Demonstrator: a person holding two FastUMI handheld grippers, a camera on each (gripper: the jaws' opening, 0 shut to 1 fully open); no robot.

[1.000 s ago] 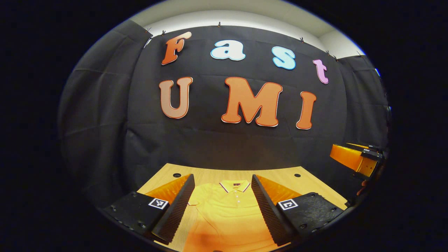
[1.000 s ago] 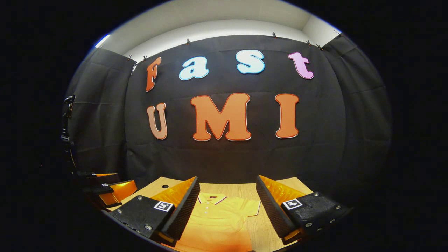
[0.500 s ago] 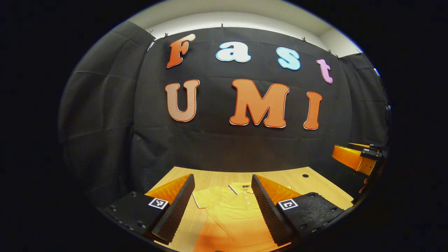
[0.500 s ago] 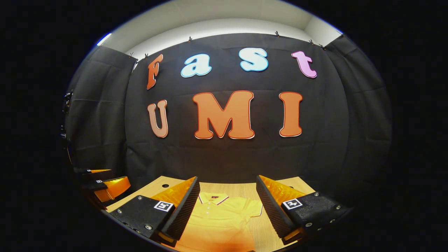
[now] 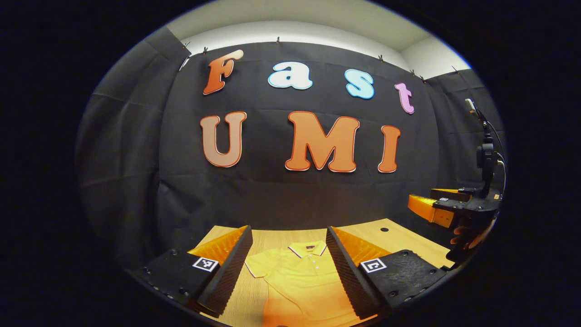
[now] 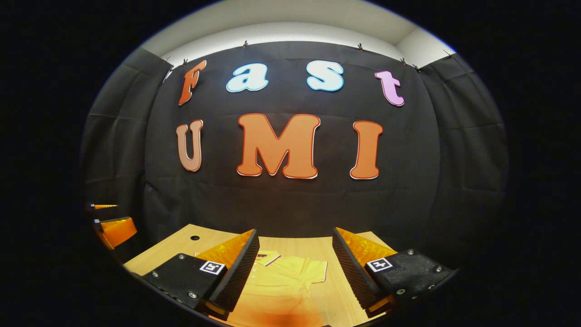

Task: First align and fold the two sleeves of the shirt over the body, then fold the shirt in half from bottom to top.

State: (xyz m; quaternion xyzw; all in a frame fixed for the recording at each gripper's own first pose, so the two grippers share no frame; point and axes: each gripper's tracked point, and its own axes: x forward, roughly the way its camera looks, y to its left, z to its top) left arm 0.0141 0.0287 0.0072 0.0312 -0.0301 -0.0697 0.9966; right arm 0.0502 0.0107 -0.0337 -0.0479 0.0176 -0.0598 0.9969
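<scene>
Wooden table (image 5: 399,238) at frame bottom, black cloth wall behind. Shirt (image 5: 299,279) flat on table, low centre. Left gripper (image 5: 288,236) spread above it; right gripper (image 6: 295,238) spread likewise.

Light falls from overhead: the pale ceiling strip (image 5: 295,27) above the black cloth wall (image 5: 281,190) is brightest, the cloth itself dim and matte. The light wooden table (image 5: 399,236) and the yellow short-sleeved polo shirt (image 5: 299,277) are warmly lit, with a darker orange shadow patch near the shirt's bottom edge. Focus is sharp centrally. Strong fisheye bending curves straight lines; the rim darkens in both views.
</scene>
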